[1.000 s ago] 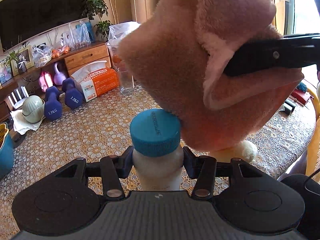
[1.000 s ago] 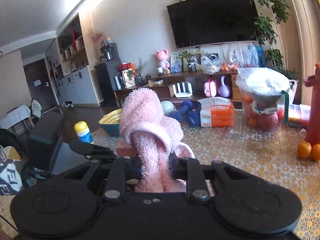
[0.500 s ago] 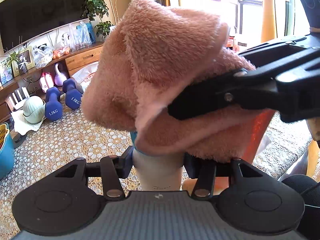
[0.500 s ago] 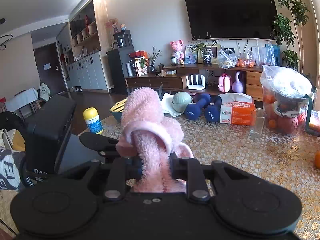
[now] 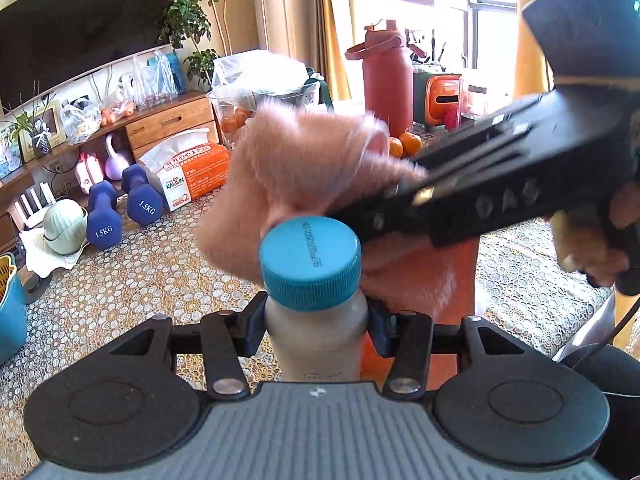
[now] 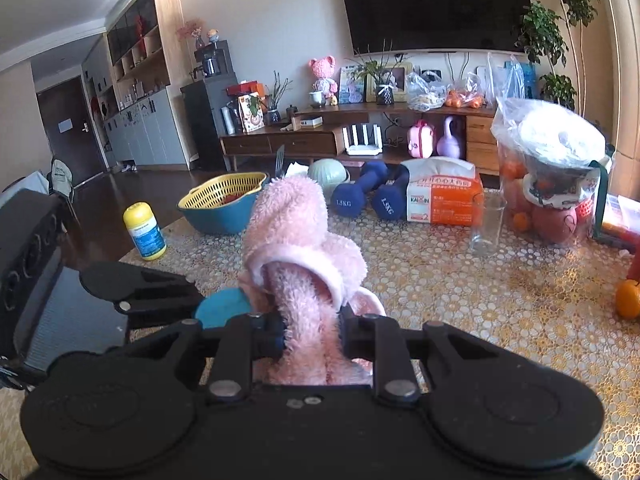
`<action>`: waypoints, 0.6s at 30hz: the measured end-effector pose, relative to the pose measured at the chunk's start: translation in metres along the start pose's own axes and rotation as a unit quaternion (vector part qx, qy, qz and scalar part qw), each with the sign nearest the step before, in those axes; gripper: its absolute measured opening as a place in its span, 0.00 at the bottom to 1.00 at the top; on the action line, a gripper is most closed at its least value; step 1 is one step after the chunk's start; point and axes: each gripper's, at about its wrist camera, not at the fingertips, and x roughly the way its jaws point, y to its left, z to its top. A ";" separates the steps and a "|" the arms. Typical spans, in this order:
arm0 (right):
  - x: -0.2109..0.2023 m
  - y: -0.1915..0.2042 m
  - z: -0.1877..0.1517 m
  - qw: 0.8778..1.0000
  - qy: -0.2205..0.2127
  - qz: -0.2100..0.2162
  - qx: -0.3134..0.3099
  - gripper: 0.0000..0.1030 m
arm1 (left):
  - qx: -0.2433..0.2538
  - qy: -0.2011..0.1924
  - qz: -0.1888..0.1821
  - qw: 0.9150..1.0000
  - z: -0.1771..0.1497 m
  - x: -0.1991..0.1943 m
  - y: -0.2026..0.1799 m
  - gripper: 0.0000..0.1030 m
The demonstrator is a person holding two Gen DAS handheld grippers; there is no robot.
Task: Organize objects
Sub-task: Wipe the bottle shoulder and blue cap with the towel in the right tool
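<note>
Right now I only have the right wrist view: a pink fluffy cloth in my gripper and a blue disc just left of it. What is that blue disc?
Observer: It is the blue cap of a bottle of pale, milky liquid, seen from the left wrist.
Operator: Is anything holding that bottle?
Observer: Yes, the left gripper is shut on it just under the cap.
Operator: Where is my cloth relative to the cap?
Observer: The pink cloth is behind the cap and appears to touch its far side; the cap's top is uncovered.
</note>
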 end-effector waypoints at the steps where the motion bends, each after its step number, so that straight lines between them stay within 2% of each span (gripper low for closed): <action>1: 0.004 -0.001 -0.003 1.000 0.008 0.003 0.004 0.20 | -0.003 0.000 -0.001 1.000 0.000 0.000 0.000 0.49; 3: 0.011 -0.005 -0.010 1.000 0.018 0.004 0.016 0.21 | -0.005 -0.001 -0.004 1.000 -0.001 -0.001 0.001 0.49; 5: 0.017 -0.021 -0.015 0.997 0.029 0.032 0.060 0.21 | -0.004 -0.002 -0.007 1.000 -0.001 -0.002 0.002 0.49; 8: 0.022 -0.048 -0.029 0.986 0.034 0.089 0.138 0.21 | -0.003 -0.004 -0.007 1.000 -0.002 -0.001 0.003 0.49; 10: 0.026 -0.058 -0.037 0.981 0.042 0.100 0.161 0.21 | -0.006 -0.003 -0.009 1.000 -0.002 0.000 0.003 0.49; 16: 0.047 -0.048 -0.063 0.985 0.100 0.051 0.130 0.21 | -0.014 -0.001 -0.008 1.000 0.000 0.001 0.006 0.49; 18: 0.049 -0.043 -0.068 0.987 0.107 0.029 0.114 0.21 | -0.016 0.002 -0.005 1.000 0.001 0.001 0.005 0.49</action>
